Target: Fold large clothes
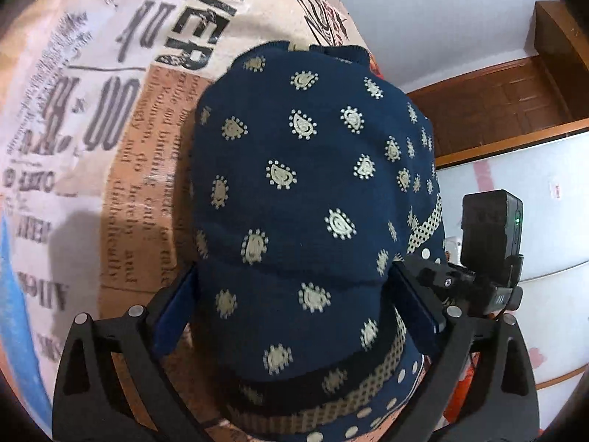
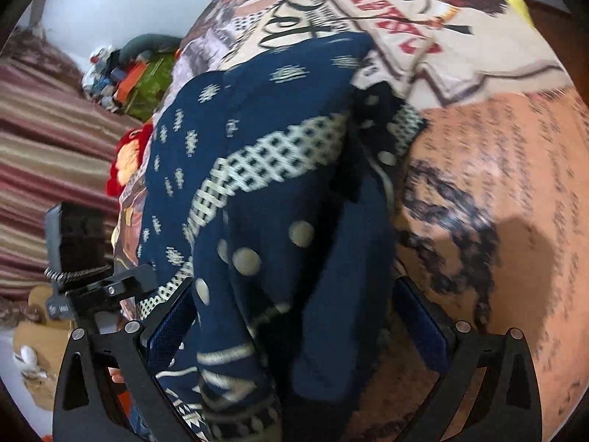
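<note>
- Where I look down, a newsprint-patterned bedspread [image 1: 92, 118] fills both views.
- On it lies the navy patterned garment [image 1: 313, 184], folded into a thick bundle.
- My left hand-held gripper [image 1: 294, 313] is spread wide, the bundle between its fingers.
- My right hand-held gripper [image 2: 294, 331] also straddles the cloth, spread, its right finger clear of it.

Both fisheye cameras sat just behind their gripper fingers and looked steeply down, at close range, on the navy patterned garment [image 1: 313, 199] spread over a newspaper-print bedcover [image 1: 110, 118]. The left view faced a white wall and wooden headboard [image 1: 489, 107]; the right faced a striped blanket [image 2: 48, 140]. Both views shared garment and bedcover.
</note>
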